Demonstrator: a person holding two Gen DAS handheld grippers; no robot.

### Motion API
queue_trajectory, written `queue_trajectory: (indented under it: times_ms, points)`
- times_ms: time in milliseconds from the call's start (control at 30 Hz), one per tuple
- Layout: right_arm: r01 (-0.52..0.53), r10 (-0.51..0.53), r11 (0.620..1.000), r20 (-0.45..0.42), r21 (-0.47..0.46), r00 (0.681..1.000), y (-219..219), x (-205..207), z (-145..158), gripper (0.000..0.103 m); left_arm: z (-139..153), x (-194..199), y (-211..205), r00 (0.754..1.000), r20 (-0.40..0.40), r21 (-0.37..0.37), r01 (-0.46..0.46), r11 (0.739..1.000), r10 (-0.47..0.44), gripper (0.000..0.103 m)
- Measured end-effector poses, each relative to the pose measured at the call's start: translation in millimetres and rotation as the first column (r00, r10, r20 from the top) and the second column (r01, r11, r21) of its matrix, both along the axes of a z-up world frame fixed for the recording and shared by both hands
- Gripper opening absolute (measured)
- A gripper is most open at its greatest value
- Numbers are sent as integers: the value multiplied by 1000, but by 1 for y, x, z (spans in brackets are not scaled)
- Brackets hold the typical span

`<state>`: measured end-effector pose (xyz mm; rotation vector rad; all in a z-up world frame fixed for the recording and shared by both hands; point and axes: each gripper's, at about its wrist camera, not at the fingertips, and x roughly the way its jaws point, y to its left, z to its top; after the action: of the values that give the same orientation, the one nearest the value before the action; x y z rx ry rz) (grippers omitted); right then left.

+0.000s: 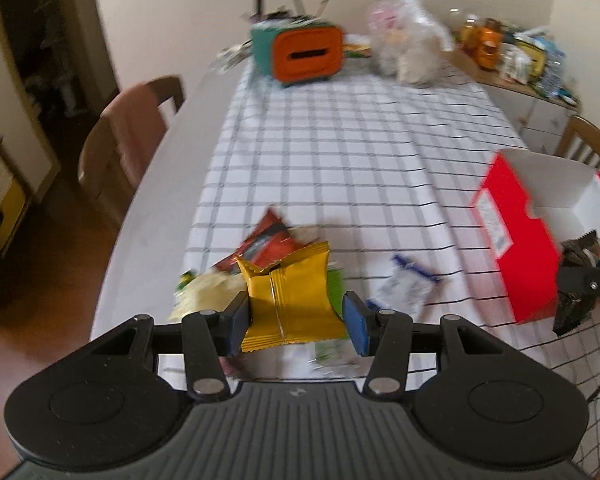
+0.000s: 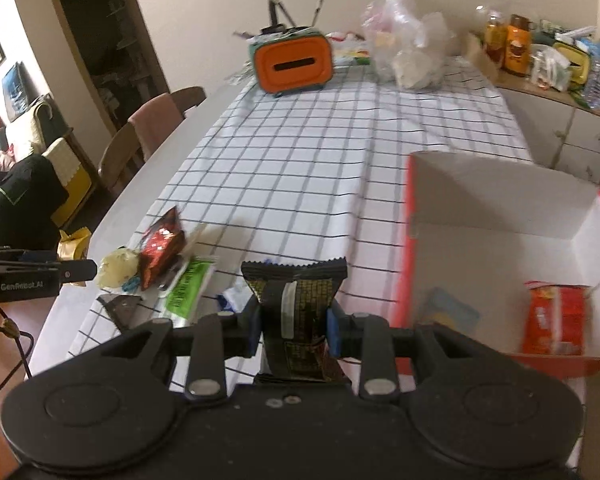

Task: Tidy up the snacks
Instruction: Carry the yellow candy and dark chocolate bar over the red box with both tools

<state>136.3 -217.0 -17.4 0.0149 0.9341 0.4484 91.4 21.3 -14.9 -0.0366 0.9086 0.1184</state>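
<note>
A: Left wrist view first. What has the left gripper (image 1: 296,312) got?

B: A yellow foil snack packet (image 1: 292,300), pinched across its width between the blue pads, its long axis and back seam running away from the camera, crimped end forward. It hangs over the loose snack pile (image 1: 260,252) on the checked tablecloth (image 1: 340,152).

A: And the red box (image 1: 516,236)?

B: Off to the right of that gripper and a little farther up the table, open top showing a white inside. Its side label is too blurred to read. The right gripper shows at the right edge, close against the box's near end.

A: Right wrist view, then.

B: The right gripper (image 2: 292,328) is clamped narrow on a black snack packet (image 2: 300,300) with gold print and a pale strip down its middle, long axis also pointing away. The print can't be read.

A: Where's the box from there?

B: The red box (image 2: 500,240) is just to the right and ahead, its open mouth beside the fingers. An orange packet (image 2: 556,316) already lies inside. I'd judge the right hand much nearer the drop, since the left must cross the cloth rightward.

A: Any legible writing?

B: Only on the left gripper's (image 2: 72,270) body at the left edge, something like "Genrobot.AI"
</note>
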Motion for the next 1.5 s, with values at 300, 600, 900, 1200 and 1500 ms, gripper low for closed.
queue_trajectory:
  times_ms: [300, 600, 900, 1200, 1500]
  points:
    - [40, -40, 999, 36, -1, 999, -62, 11, 15, 30, 20, 18, -85, 992, 41, 16, 115, 993, -116, 49]
    - [80, -77, 996, 67, -42, 995, -119, 33, 14, 30, 13, 49, -167, 978, 13, 35, 208, 978, -208, 49]
    - [122, -119, 990, 47, -64, 992, -169, 61, -3, 30, -1, 85, -229, 965, -37, 25, 260, 965, -259, 49]
    - [137, -140, 986, -31, -100, 990, -200, 91, -39, 31, -19, 115, -285, 942, -96, 28, 326, 945, -322, 49]
    - [86, -98, 988, -88, -128, 991, -199, 107, -65, 30, -43, 138, -317, 926, -162, 78, 357, 931, -342, 50]
